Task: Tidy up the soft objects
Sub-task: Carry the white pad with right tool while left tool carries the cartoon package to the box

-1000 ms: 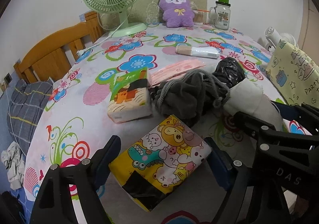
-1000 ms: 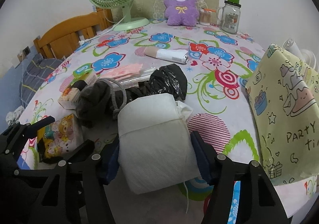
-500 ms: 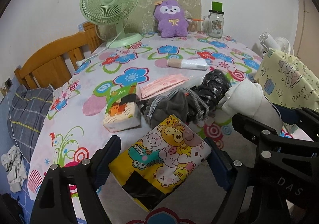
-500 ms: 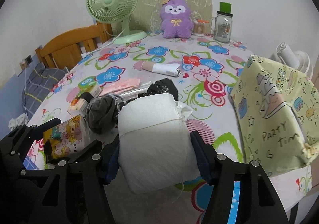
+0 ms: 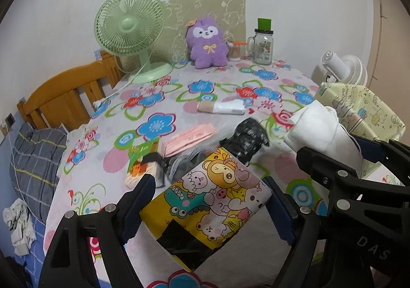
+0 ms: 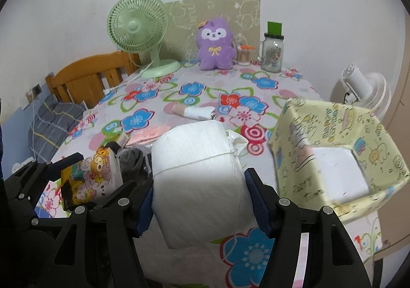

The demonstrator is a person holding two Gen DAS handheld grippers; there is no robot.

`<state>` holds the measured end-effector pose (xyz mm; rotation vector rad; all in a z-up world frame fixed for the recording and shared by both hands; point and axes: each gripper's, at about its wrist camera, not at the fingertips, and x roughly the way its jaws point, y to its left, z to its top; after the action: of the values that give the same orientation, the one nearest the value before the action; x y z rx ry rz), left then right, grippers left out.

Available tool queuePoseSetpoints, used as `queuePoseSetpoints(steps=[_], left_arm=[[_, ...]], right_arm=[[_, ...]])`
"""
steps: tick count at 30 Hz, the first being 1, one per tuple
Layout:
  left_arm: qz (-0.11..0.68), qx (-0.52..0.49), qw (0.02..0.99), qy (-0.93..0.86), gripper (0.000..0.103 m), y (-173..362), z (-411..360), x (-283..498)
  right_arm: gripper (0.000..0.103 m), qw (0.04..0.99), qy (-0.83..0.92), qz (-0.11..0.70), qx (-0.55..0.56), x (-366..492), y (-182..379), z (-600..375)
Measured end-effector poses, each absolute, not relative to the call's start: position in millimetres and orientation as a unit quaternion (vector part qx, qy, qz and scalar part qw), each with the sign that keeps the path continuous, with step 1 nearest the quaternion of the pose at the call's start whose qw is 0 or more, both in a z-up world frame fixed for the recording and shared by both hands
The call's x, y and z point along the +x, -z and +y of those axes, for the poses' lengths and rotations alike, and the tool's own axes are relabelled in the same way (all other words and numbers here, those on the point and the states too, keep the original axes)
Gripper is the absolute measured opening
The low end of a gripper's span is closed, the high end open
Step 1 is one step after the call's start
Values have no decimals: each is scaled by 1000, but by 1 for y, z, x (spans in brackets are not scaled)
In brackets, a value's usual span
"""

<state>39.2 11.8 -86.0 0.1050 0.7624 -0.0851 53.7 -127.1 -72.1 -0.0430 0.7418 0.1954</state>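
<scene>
My left gripper (image 5: 207, 198) is shut on a yellow cartoon-print tissue pack (image 5: 207, 203), held above the flowered tablecloth. My right gripper (image 6: 198, 192) is shut on a white cloth bundle (image 6: 197, 180) tied with string, also lifted off the table. In the left wrist view the bundle (image 5: 325, 131) and the right gripper (image 5: 358, 185) sit at the right; in the right wrist view the tissue pack (image 6: 89, 178) and the left gripper show at the left. A pale yellow fabric box (image 6: 335, 149) stands open to the right of the bundle.
On the table lie a grey garment (image 5: 184, 162), a black bag (image 5: 248, 139), a green tissue pack (image 5: 143, 162), pink packets (image 5: 189, 139) and a wrapped roll (image 5: 220, 107). At the back stand a green fan (image 5: 130, 29), a purple plush (image 5: 207, 43) and a jar (image 5: 262, 44).
Both grippers have risen and drawn back with their loads; the table items look smaller and farther. The yellow box's open inside has come into the right wrist view.
</scene>
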Motion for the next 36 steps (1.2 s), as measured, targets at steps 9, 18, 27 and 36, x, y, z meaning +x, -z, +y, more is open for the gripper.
queuePoseSetpoints(steps=[9, 18, 27, 36], left_arm=[[353, 59, 932, 55, 85, 60, -10, 43], [337, 69, 936, 75, 85, 38, -38, 50], [322, 81, 939, 94, 85, 21, -69, 61], [316, 94, 937, 115, 85, 12, -101, 70]], right_arm=[[67, 936, -85, 341, -10, 52, 46, -148], [68, 943, -63, 327, -5, 55, 24, -177], [68, 949, -46, 312, 4, 60, 8, -207], [68, 952, -33, 305, 4, 64, -3, -235]])
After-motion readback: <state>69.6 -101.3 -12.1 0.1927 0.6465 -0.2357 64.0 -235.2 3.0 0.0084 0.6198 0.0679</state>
